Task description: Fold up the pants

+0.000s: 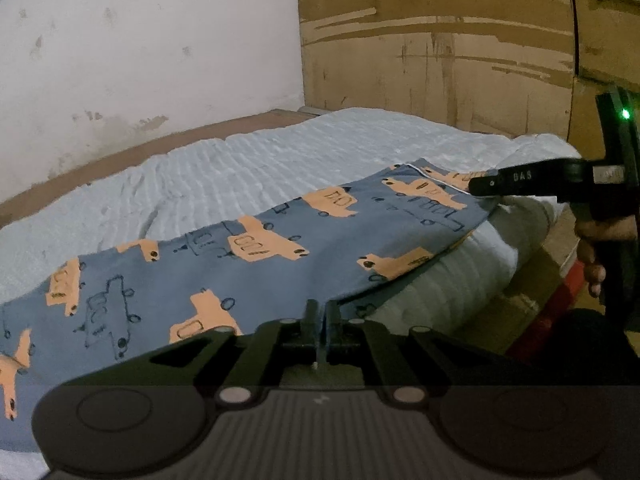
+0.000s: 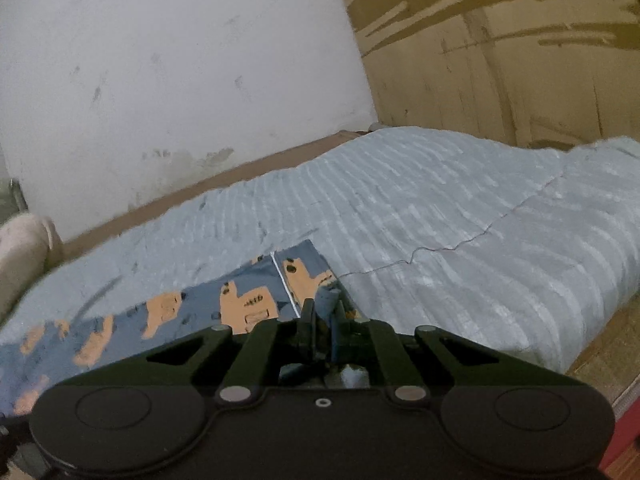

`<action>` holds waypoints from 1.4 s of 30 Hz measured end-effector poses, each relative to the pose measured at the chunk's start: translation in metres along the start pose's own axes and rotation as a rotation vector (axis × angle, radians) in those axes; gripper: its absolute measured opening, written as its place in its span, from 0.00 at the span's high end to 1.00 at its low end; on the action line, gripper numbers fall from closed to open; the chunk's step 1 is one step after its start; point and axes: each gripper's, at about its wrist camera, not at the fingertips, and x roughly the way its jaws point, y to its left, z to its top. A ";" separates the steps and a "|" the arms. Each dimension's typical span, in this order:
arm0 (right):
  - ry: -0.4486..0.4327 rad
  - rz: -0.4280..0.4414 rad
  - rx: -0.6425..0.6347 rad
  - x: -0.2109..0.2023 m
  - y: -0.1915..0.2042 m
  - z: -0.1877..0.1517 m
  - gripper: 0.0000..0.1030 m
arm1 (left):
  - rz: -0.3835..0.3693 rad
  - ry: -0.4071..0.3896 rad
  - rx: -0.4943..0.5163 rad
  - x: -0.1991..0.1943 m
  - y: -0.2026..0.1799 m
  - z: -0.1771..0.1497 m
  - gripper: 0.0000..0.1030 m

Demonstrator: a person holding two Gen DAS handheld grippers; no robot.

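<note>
While each hand-held gripper pinches an edge of the pants (image 1: 256, 264), the left hand-held gripper (image 1: 320, 312) clamps the near hem and the right hand-held gripper (image 2: 324, 308) clamps the white-piped end, likely to lift and fold. Soft blue cloth printed with orange trucks lies flat on a ribbed, pale blue bed (image 2: 460, 216) cover.

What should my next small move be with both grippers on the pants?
Probably lift both together and carry the held edge across the bed toward the wall. The left gripper is shut on the near edge of the pants, and the right gripper is shut on the white-piped end. The pants lie stretched flat on the quilt, unfolded.
</note>
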 end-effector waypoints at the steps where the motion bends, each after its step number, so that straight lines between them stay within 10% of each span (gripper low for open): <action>1: -0.007 0.009 -0.006 -0.003 0.000 -0.001 0.85 | -0.006 0.001 -0.015 -0.001 0.001 0.000 0.90; 3: -0.021 0.024 -0.008 -0.010 -0.002 -0.002 0.70 | -0.028 0.007 -0.051 -0.003 0.004 0.001 0.56; 6: -0.052 0.015 -0.018 -0.024 -0.005 -0.005 0.40 | -0.029 -0.020 -0.102 -0.011 0.007 0.000 0.37; 9: -0.058 0.010 -0.003 -0.030 -0.011 -0.009 0.34 | -0.003 -0.052 -0.157 -0.018 0.012 0.000 0.25; 17: 0.051 0.128 0.185 0.003 -0.026 -0.001 0.39 | 0.075 -0.081 -0.254 -0.029 0.033 0.001 0.20; 19: 0.062 0.138 0.269 0.009 -0.032 0.000 0.62 | 0.083 -0.086 -0.271 -0.033 0.037 0.001 0.20; 25: 0.058 0.173 0.394 0.007 -0.047 -0.001 0.88 | 0.115 -0.107 -0.300 -0.041 0.048 0.002 0.20; 42: 0.036 0.043 0.270 0.008 -0.034 0.004 0.86 | 0.365 -0.177 -0.427 -0.094 0.160 -0.009 0.10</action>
